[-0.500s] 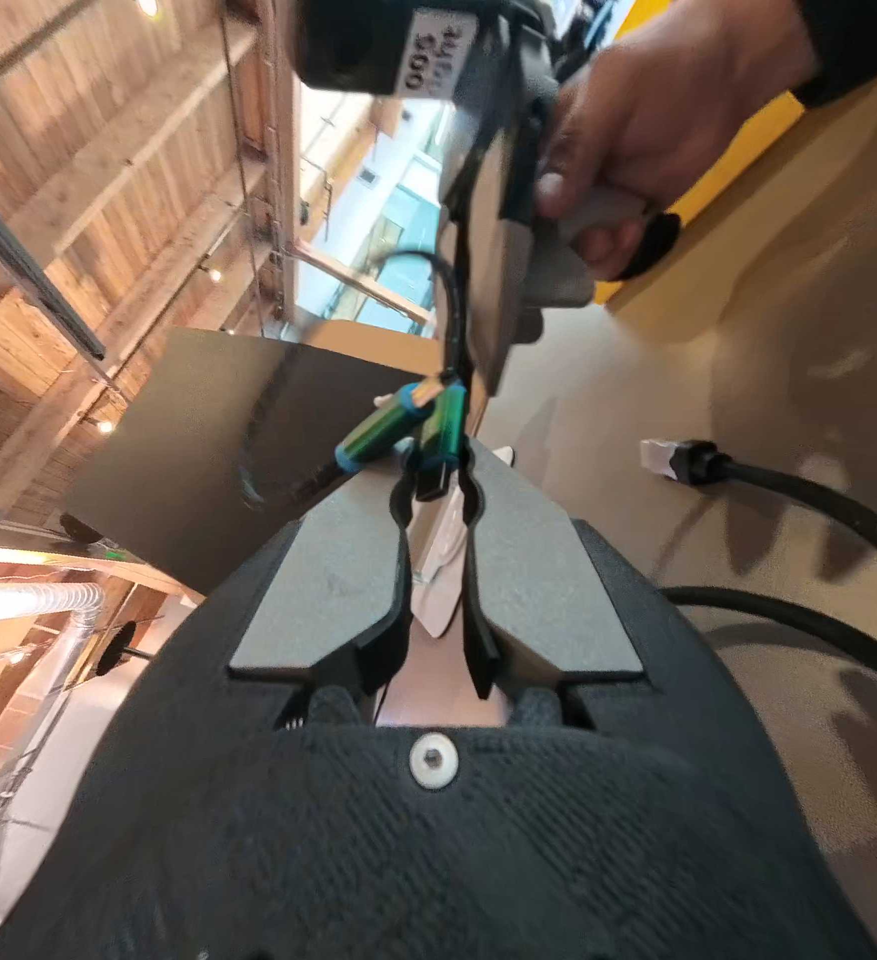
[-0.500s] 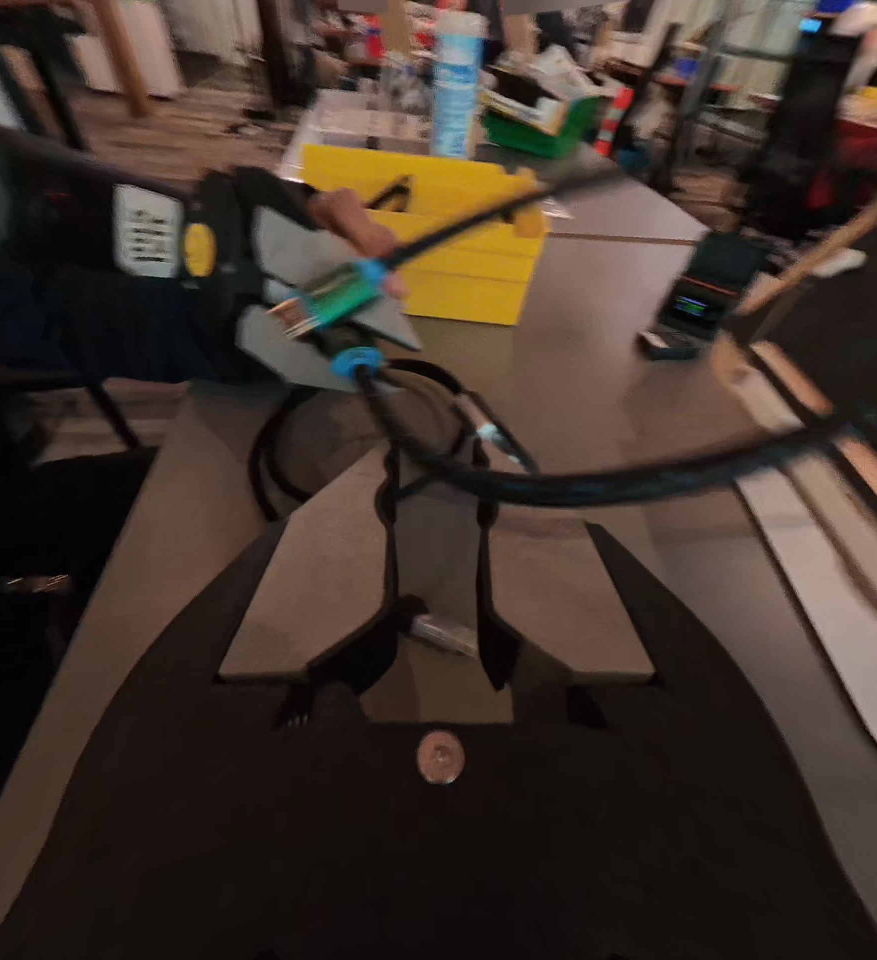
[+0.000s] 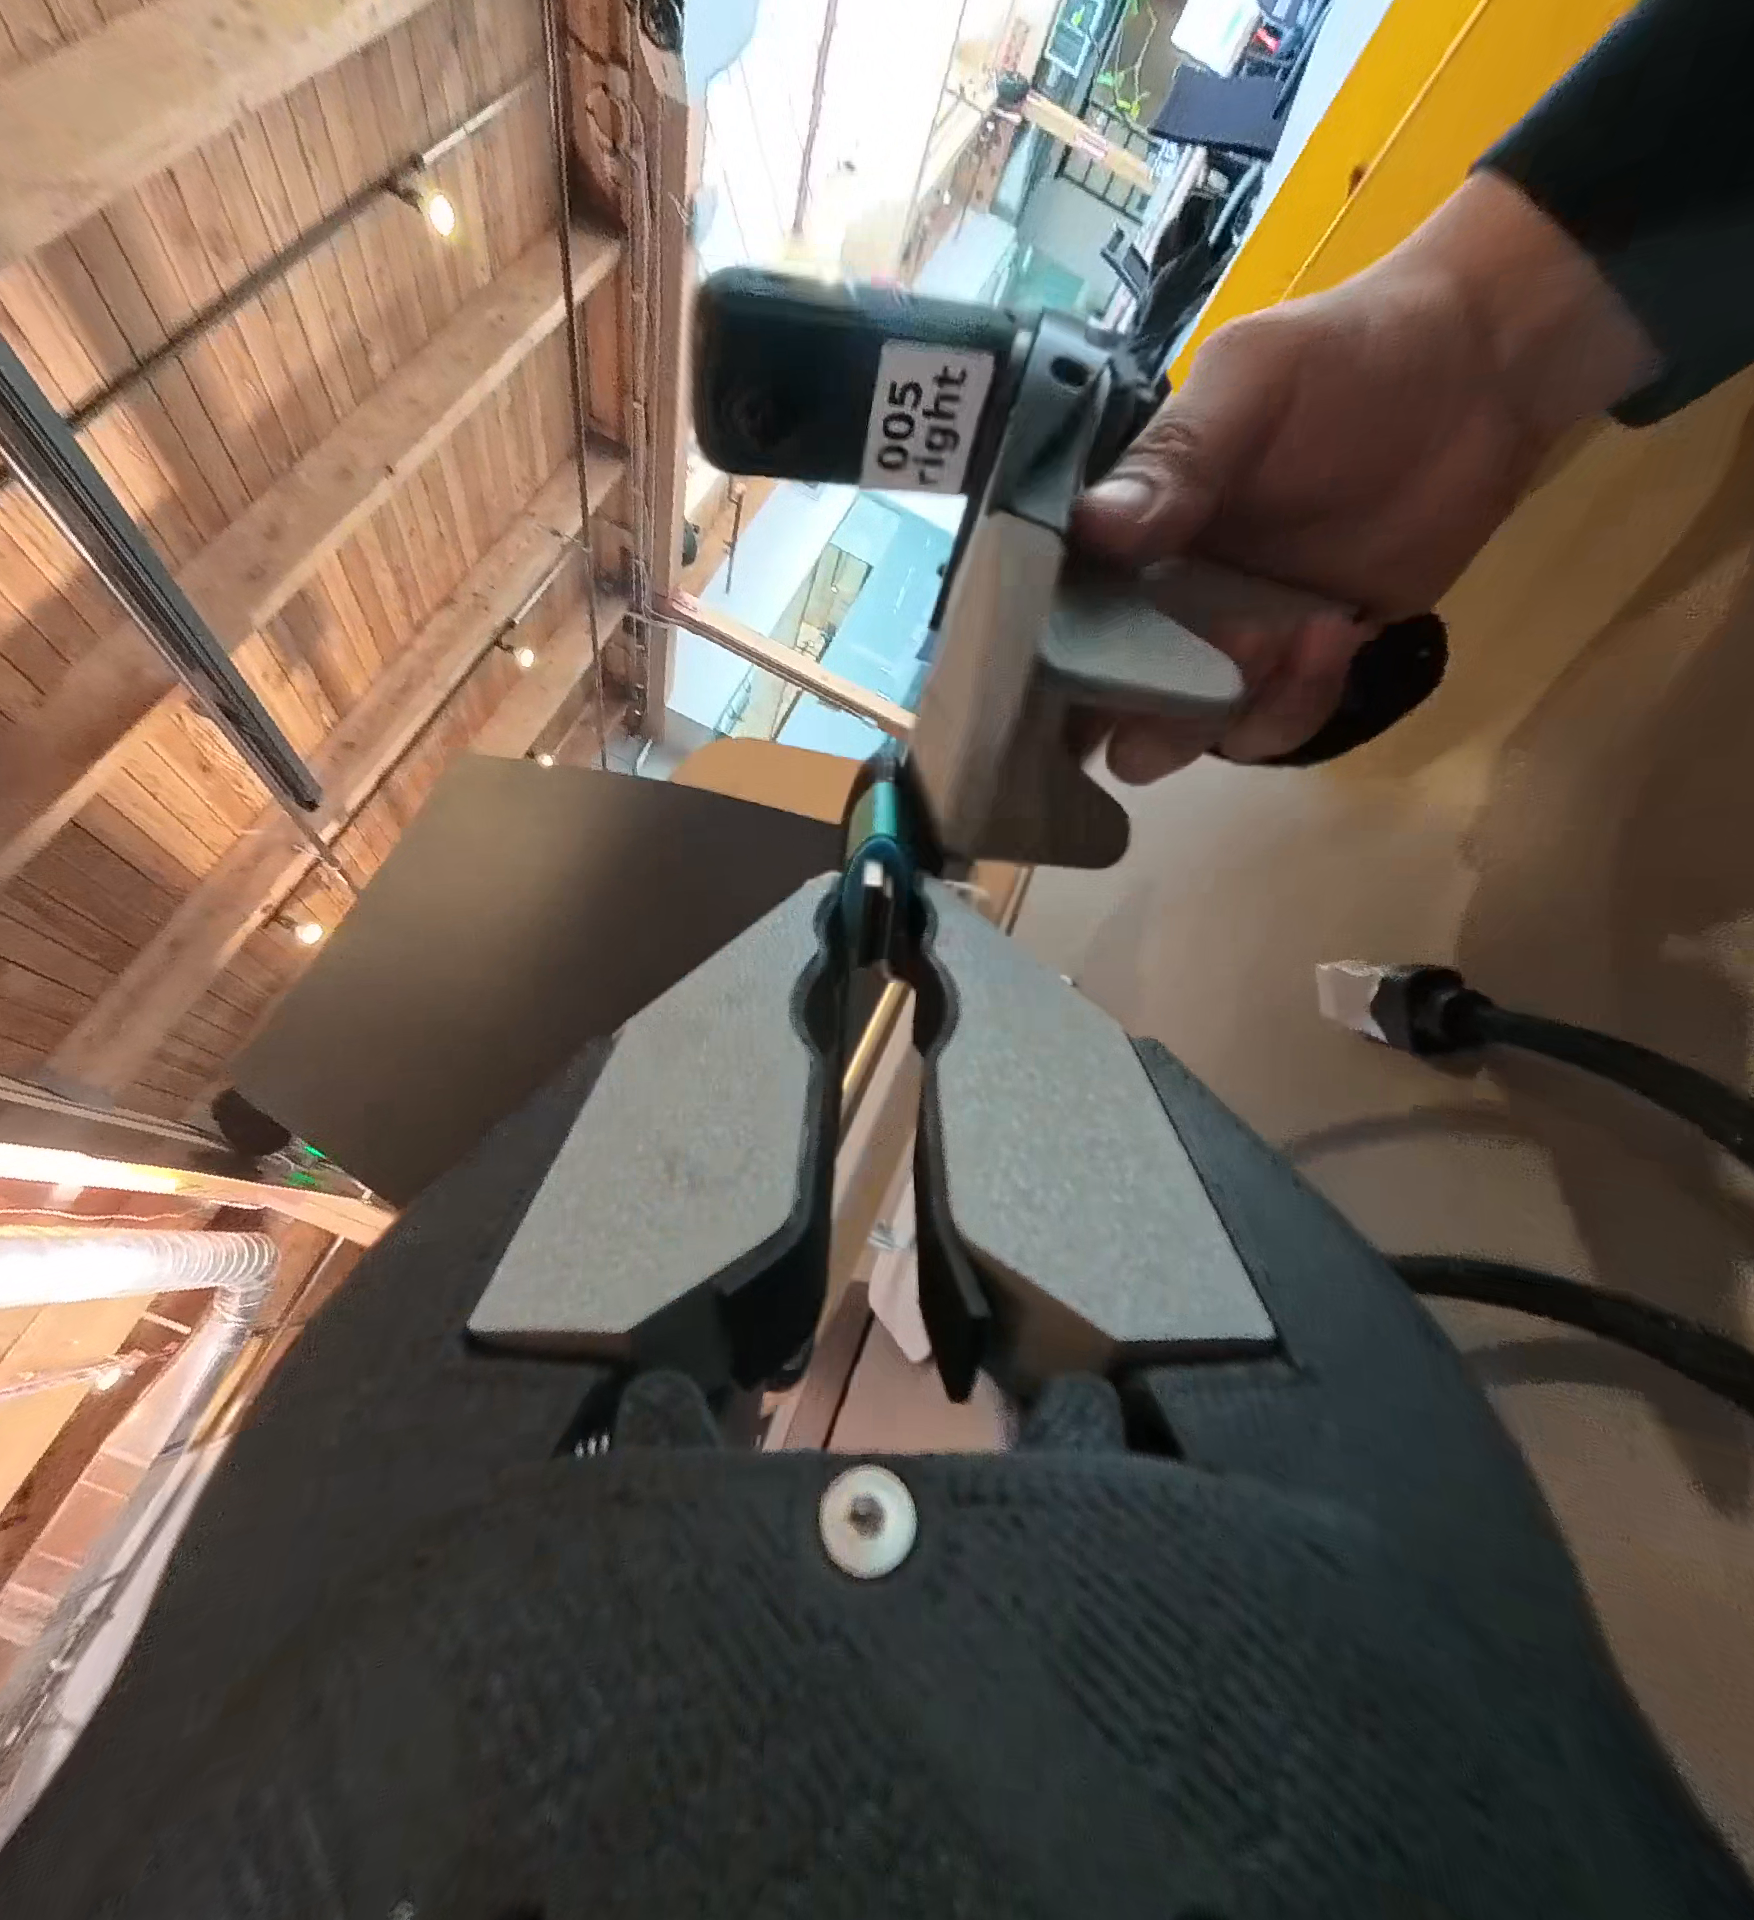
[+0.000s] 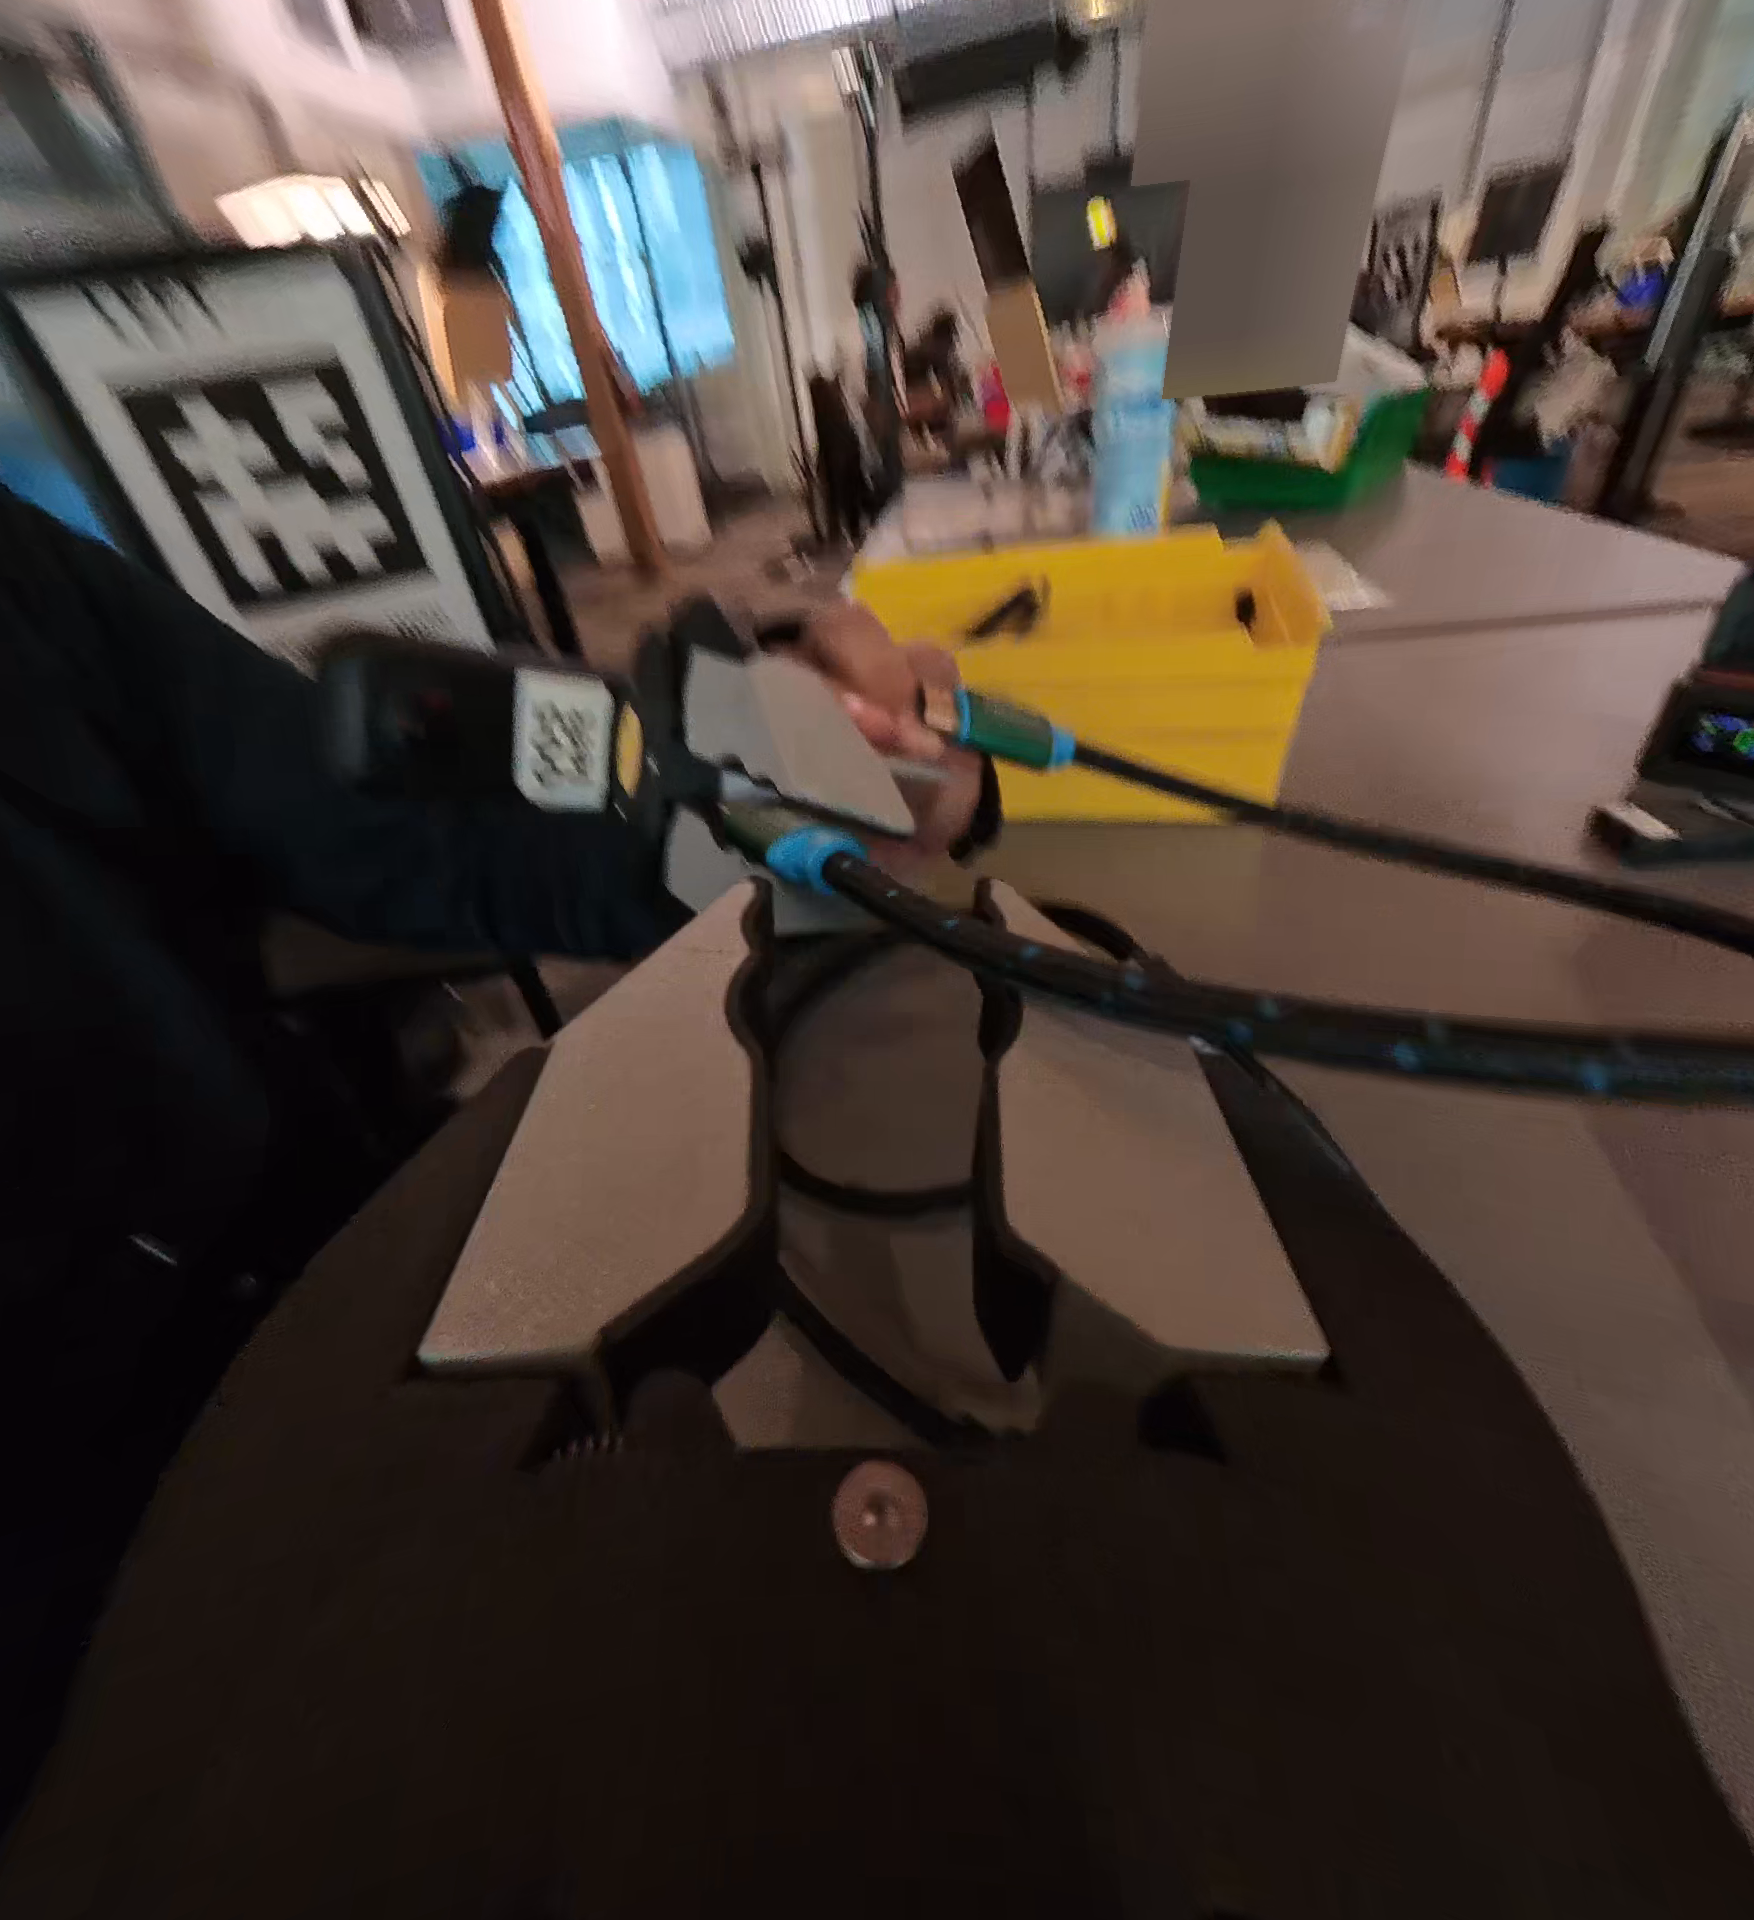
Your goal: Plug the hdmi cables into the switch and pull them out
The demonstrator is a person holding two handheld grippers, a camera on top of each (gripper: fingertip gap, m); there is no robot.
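Note:
My left gripper (image 3: 875,925) is shut on a green HDMI plug (image 3: 871,914) with a blue collar, held in the air over the tan table (image 3: 1475,831). In the right wrist view that plug (image 4: 785,840) sticks out under the left gripper (image 4: 852,800). Its braided black cable (image 4: 1164,997) runs right across my right gripper (image 4: 873,904), which is open with the cable lying loose between its tips. A second green plug (image 4: 1008,729) with a gold tip hangs in the air beside the hand; what holds it is hidden. No switch is clearly visible.
A yellow bin (image 4: 1143,686) stands on the table behind the grippers. A black device with a lit screen (image 4: 1746,717) sits at the far right. A black cable with a white-tipped connector (image 3: 1372,1003) lies on the table. A dark flat panel (image 3: 540,935) stands past the left gripper. The tips of both grippers are at nearly the same place.
The second green plug has moved right, away from the left gripper. The right gripper has tilted up and shifted relative to the left. The left gripper still holds its plug.

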